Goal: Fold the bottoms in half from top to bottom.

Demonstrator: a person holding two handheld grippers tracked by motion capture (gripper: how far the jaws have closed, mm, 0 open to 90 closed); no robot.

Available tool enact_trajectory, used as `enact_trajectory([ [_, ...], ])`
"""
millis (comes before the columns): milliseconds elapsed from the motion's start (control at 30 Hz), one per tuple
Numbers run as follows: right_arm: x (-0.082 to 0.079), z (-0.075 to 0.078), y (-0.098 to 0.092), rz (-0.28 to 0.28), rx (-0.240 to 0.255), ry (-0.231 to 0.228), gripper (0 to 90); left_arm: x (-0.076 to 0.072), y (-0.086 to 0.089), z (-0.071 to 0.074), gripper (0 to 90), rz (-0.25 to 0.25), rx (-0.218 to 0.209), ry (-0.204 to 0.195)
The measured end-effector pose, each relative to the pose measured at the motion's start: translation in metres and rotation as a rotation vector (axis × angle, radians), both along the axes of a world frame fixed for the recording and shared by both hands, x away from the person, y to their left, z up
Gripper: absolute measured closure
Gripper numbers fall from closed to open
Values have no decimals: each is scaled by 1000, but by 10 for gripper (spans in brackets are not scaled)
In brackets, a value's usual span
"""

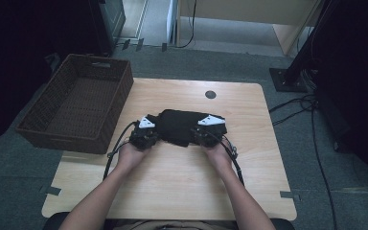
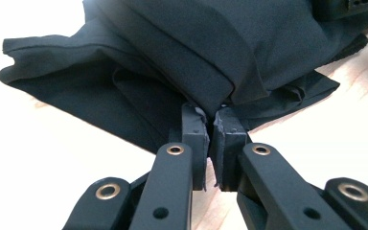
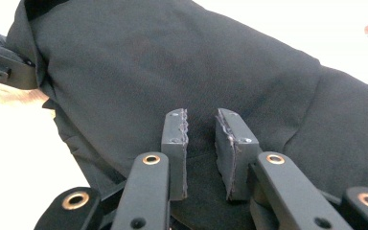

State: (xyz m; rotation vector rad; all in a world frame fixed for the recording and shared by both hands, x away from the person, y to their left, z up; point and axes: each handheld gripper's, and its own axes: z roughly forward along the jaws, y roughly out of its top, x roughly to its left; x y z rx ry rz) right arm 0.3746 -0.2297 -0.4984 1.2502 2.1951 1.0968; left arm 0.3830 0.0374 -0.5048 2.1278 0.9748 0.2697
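A folded black cloth garment [image 1: 189,125] lies near the middle of the high view, on a light wooden table [image 1: 172,191] with rounded corners. The person's forearms come up from the bottom edge, and each hand holds a black two-jaw gripper against one end of the garment.

The left gripper [image 1: 146,135] sits at the garment's left end, left of centre in the high view. In the left gripper view, the left gripper [image 2: 210,125] has its jaws drawn almost together, with a thin edge of the black cloth [image 2: 172,57] pinched between the pads at the centre of the frame; folded layers of the cloth rise above the pinch toward the top.

The right gripper [image 1: 206,135] sits at the garment's right end, just right of centre in the high view. In the right gripper view, the right gripper [image 3: 201,139] has its jaws a narrow gap apart, lying over the cloth [image 3: 172,62], and dark cloth shows in the gap; whether the pads press on it cannot be told.

A dark brown woven wicker basket [image 1: 38,120] stands in the left of the high view, overlapping the table's left edge. A small dark round disc [image 1: 210,94] lies on the table above the garment.
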Motion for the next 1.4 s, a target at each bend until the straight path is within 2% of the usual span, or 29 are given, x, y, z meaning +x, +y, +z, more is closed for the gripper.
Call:
enact_trajectory([
  [67,1,0,-1,-1,13,9,751,1,3,-1,851,6,-8,20],
  [167,1,0,-2,-4,17,12,751,1,8,-1,838,27,-2,22],
  [233,0,0,-1,-6,15,9,751,3,13,0,837,67,1,28],
  [300,1,-1,-2,-10,24,10,751,4,20,1,816,88,-15,43],
  [433,1,0,-2,-12,23,11,751,-5,21,16,793,63,-48,4],
  [533,1,0,0,-13,14,13,751,-13,12,32,775,27,-70,-20],
  [633,1,1,0,-15,6,10,751,-14,0,43,742,-2,-88,-7],
  [700,1,1,1,-17,-2,7,750,-12,-10,46,700,-6,-79,-12],
  [800,1,1,1,-17,0,10,750,-3,-20,41,594,24,-50,2],
  [867,1,1,1,-17,-2,7,750,3,-26,31,568,46,-28,12],
  [933,0,0,2,-18,-6,1,749,7,-30,22,538,72,-26,20],
  [967,0,0,3,-16,-13,-4,748,7,-31,19,537,88,-25,5],
  [1033,-1,0,4,-18,-25,-14,748,10,-33,14,540,101,5,2],
  [1067,-1,-1,4,-18,-26,-18,749,12,-32,8,564,101,26,11],
  [1100,-1,-1,4,-21,-25,-13,749,13,-31,6,624,101,34,20],
  [1133,-1,-1,4,-20,-24,-12,749,14,-31,3,647,106,31,27],
  [1267,-1,-1,5,-19,-30,-12,751,16,-27,1,699,125,-48,39],
  [1400,-1,0,6,-22,-32,-9,753,19,-26,2,743,118,-45,34],
])
